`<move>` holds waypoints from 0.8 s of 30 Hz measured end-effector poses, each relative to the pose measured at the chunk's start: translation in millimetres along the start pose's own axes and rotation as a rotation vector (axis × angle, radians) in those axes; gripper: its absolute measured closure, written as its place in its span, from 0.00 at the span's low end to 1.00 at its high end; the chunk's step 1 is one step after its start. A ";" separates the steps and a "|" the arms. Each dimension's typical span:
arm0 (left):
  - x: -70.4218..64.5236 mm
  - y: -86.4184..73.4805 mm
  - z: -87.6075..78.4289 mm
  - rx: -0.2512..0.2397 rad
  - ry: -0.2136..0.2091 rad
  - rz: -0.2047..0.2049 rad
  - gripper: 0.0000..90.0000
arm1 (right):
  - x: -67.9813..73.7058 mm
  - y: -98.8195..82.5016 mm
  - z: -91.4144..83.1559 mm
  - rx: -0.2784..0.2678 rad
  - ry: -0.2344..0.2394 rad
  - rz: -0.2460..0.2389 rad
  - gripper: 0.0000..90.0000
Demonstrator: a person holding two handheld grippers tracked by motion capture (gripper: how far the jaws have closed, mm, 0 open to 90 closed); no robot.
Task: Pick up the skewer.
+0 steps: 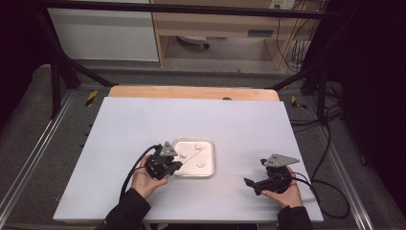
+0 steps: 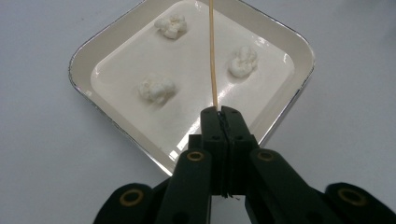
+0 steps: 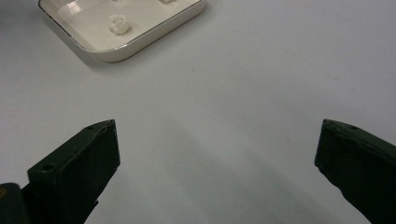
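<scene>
A square white tray (image 1: pixel 209 171) (image 2: pixel 81 79) (image 3: pixel 154 35) lies near the table's middle and holds three white popcorn-like lumps (image 2: pixel 156 88) (image 2: pixel 243 61) (image 2: pixel 171 25). My left gripper (image 1: pixel 176 165) (image 2: pixel 221 112) is at the tray's left edge, shut on a thin wooden skewer (image 2: pixel 212 56) (image 1: pixel 194 155) that slants out over the tray above the lumps. My right gripper (image 1: pixel 249 184) (image 3: pixel 217 154) hovers over bare table to the right of the tray, its jaws wide open with nothing between them. One lump (image 3: pixel 119 23) shows in the right gripper view.
The white table top (image 1: pixel 143 124) has a wooden strip (image 1: pixel 191 92) along its far edge. Black frame bars (image 1: pixel 62 67) stand at the back corners. Cables (image 1: pixel 330 191) trail off the right side.
</scene>
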State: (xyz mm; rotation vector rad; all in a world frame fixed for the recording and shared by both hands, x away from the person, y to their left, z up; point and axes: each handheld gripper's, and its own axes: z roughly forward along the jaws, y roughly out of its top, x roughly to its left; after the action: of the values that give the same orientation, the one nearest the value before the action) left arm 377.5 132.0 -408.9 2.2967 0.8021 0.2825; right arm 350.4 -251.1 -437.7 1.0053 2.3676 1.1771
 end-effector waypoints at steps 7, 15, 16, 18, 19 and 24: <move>-3.2 0.5 -3.5 0.004 -0.009 0.017 0.99 | 9.7 11.3 3.4 0.010 -0.017 -0.070 0.01; -9.0 3.7 -4.6 0.016 -0.026 0.042 0.99 | 20.4 18.4 3.7 0.024 -0.040 -0.158 0.02; -10.1 4.4 -4.7 0.016 -0.028 0.043 0.99 | 21.7 19.0 4.1 0.026 -0.045 -0.171 0.02; -12.2 6.2 -4.7 0.019 -0.033 0.052 0.99 | 24.4 20.6 4.9 0.038 -0.056 -0.201 0.02; -14.5 8.3 -4.6 0.022 -0.038 0.062 0.99 | 25.6 21.3 5.2 0.043 -0.060 -0.215 0.02; -20.1 13.3 -5.3 0.027 -0.047 0.079 0.99 | 31.3 26.2 6.8 0.062 -0.076 -0.283 0.03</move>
State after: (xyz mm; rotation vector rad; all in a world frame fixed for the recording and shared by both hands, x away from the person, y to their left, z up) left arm 365.8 114.7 -395.8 2.3546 0.6971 0.2531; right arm 343.9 -214.1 -420.2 0.6899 2.4004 0.9501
